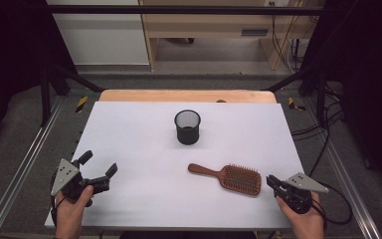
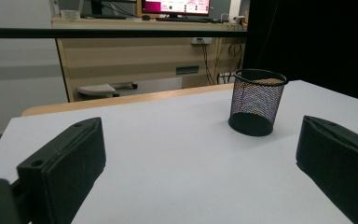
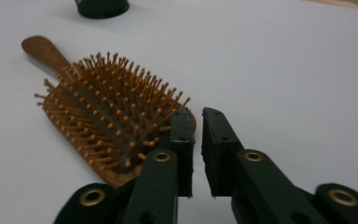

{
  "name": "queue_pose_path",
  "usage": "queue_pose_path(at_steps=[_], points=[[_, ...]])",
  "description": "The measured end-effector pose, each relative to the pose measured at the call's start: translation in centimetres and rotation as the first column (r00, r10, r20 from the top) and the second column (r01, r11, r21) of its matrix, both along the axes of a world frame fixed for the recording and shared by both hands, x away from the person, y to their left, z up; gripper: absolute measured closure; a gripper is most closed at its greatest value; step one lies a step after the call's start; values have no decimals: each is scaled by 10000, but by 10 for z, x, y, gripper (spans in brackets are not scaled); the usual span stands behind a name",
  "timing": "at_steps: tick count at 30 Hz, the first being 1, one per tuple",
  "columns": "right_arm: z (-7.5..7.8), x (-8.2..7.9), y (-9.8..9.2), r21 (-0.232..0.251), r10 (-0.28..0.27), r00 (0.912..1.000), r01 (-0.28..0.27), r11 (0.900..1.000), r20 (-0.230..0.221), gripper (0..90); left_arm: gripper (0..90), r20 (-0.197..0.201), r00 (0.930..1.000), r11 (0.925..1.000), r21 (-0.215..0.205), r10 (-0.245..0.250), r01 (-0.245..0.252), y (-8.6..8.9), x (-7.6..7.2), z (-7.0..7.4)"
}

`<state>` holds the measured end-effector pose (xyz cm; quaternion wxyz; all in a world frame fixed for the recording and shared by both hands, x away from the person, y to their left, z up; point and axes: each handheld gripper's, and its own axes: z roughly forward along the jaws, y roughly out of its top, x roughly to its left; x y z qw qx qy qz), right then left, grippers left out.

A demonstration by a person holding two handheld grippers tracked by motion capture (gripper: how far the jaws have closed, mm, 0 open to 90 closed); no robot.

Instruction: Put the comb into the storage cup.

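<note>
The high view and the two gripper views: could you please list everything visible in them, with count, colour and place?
hairbrush: one, brown wood, bristles up, lying on the white table right of centre, handle pointing left, just left of the right tool
mesh cup: one, black, upright near the middle of the table, beyond the hairbrush
table: one, white top with a wooden strip along the far edge
desk: one, light wood, behind the table, with a monitor on it
cables: several, black, on the floor to the right of the table
left tool: one, black, near-left part of the table, jaws wide apart, nothing between them
right tool: one, black, at the near-right edge, jaws shut, nothing between them, beside the brush head
hands: two, at the near edge, each holding a tool
</note>
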<state>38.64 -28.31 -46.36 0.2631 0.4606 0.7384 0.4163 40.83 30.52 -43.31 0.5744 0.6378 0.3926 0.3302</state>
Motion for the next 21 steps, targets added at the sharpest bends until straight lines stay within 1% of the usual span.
queue_pose_path(at_steps=[2,4,5,7,9,12,14,15,21], points=[[-3,2,2,-153,86,9997,-90,9998,-219,896,15,-20,10000,10000,8,-11,12,0,0,0],[-4,3,3,-168,72,9995,-77,9998,-304,900,15,-28,10000,10000,14,-19,19,0,0,0],[-5,4,4,-127,89,9986,-96,9999,-530,900,15,-27,10000,10000,17,-24,24,0,0,0],[-6,5,5,-120,168,9973,-177,9998,-713,900,15,-25,10000,10000,24,-27,27,0,0,0],[-7,6,6,-130,201,9967,-212,9997,-789,900,15,-30,10000,10000,23,-26,26,0,0,0],[-9,7,7,-290,242,9941,-274,9992,-1053,900,15,-9,10000,10000,18,-20,20,0,0,0],[-10,7,7,-306,212,9931,-249,9992,-1150,900,15,-10,10000,10000,15,-20,20,0,0,0],[-11,7,7,-234,190,9923,-220,9995,-1225,900,15,-6,10000,10000,14,-21,21,0,0,0],[-11,7,9,-265,370,9911,-407,9988,-1276,900,15,19,10000,10000,3,-19,19,0,0,0]])
